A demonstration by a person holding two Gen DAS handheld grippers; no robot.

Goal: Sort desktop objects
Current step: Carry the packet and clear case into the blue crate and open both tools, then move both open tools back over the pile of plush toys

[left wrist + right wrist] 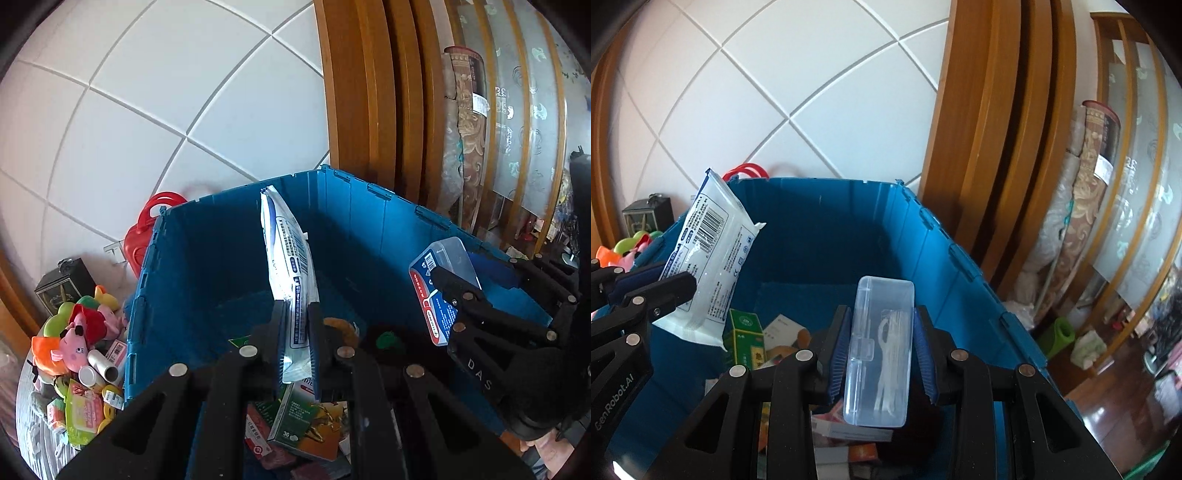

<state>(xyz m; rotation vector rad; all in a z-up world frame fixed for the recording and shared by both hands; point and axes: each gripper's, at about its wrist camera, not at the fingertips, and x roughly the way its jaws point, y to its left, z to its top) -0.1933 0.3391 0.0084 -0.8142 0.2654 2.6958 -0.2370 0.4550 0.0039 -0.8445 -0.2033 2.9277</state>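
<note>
The left tongs point(297, 328) are clamped on the lower end of a white wet-wipe pack point(286, 258), which stands up tall and a bit tilted above the blue crate point(229, 236). The right tongs point(882, 354) are clamped across a clear plastic box point(881, 350) with something white inside, held lengthwise over the same crate. Both loads hang above the crate's open mouth, the pack toward its left side and the box toward its right.

From where I stand, the soft pack looks like the weak point: it is gripped only near one end, so it could flop, twist in the pads, or catch the crate's rim as it goes down. The clear box is smooth and hard, held by its long sides; I'd guess a slight slackening would let it slide out nose first. The two tongs are near each other, so a careless drop on one side could knock the other.

Below them the crate floor already carries a green carton point(748, 332) and other small boxes, so anything let go from up here would land unevenly and might bounce or tip. Outside the crate's left wall sits a pile of soft toys point(79, 332) and small packets on the table point(33, 439), still unsorted; a wide swing back that way could scatter them.
</note>
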